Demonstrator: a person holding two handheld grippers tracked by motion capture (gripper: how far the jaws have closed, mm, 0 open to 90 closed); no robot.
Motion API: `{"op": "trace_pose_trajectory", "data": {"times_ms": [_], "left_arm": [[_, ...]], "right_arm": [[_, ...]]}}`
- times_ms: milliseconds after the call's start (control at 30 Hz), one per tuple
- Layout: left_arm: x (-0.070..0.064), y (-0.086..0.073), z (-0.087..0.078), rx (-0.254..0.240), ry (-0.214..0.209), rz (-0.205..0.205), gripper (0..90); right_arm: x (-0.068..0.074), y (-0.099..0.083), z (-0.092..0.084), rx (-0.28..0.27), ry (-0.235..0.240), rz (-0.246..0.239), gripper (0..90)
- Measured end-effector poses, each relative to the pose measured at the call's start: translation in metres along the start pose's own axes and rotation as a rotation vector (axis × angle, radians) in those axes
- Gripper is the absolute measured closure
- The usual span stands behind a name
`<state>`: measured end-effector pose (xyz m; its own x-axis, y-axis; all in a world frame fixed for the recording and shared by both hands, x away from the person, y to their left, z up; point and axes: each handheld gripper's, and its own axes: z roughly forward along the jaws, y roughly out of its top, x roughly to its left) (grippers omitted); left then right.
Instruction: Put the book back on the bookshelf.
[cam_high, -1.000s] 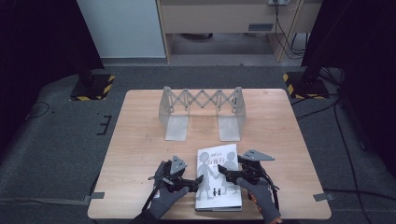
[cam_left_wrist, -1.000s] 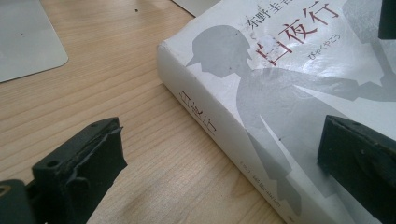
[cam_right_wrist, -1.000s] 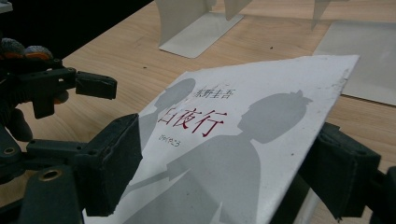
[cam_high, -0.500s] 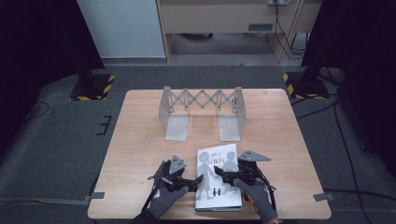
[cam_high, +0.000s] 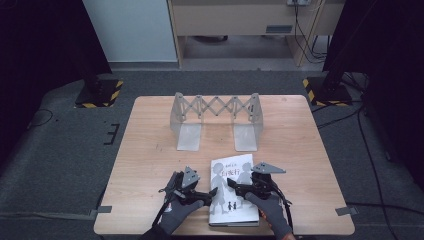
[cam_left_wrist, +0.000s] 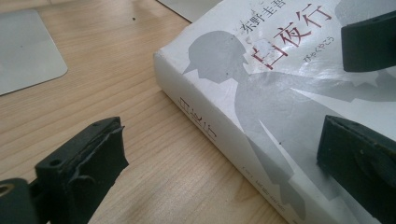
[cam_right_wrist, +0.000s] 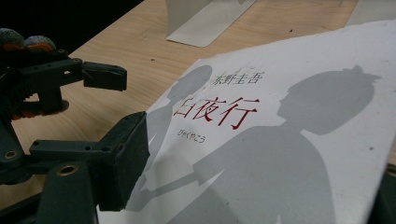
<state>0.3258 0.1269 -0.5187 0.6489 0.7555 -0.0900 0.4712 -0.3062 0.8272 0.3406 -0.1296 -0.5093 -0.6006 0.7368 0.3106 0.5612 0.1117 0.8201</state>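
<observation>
Lying flat near the bench's (cam_high: 150, 150) front edge, the white book (cam_high: 231, 192) sat between both hand-held grippers. The left hand-held gripper (cam_high: 212, 192) stood open astride its spine; the right hand-held gripper (cam_high: 232, 185), jaws just closing, stayed open over the cover. A folding metal rack (cam_high: 216, 120) stood well behind, dark floor around.

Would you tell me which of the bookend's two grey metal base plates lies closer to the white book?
The right-hand grey metal base plate; the white book lies just in front of it.
</observation>
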Motion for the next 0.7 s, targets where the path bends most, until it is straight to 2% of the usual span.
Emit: {"op": "trace_pose_trajectory", "data": {"times_ms": [233,267,567,700], "left_arm": [[-0.0004,-0.0001,-0.0023,-0.006,-0.015,-0.002,5.8],[0.0002,-0.0001,-0.0024,-0.006,-0.024,-0.012,6.4],[0.0002,0.0003,-0.0023,-0.007,-0.041,-0.021,11.8],[0.0003,-0.0001,-0.0021,-0.007,-0.044,-0.025,11.9]], "right_arm": [[0.004,0.006,-0.0042,-0.033,0.009,-0.003,28.8],[0.0053,0.0071,-0.0046,-0.041,0.01,0.003,29.7],[0.0016,0.0045,-0.0045,-0.038,0.031,0.045,32.5],[0.0006,0.0044,-0.0044,-0.02,0.033,0.054,32.3]]}}
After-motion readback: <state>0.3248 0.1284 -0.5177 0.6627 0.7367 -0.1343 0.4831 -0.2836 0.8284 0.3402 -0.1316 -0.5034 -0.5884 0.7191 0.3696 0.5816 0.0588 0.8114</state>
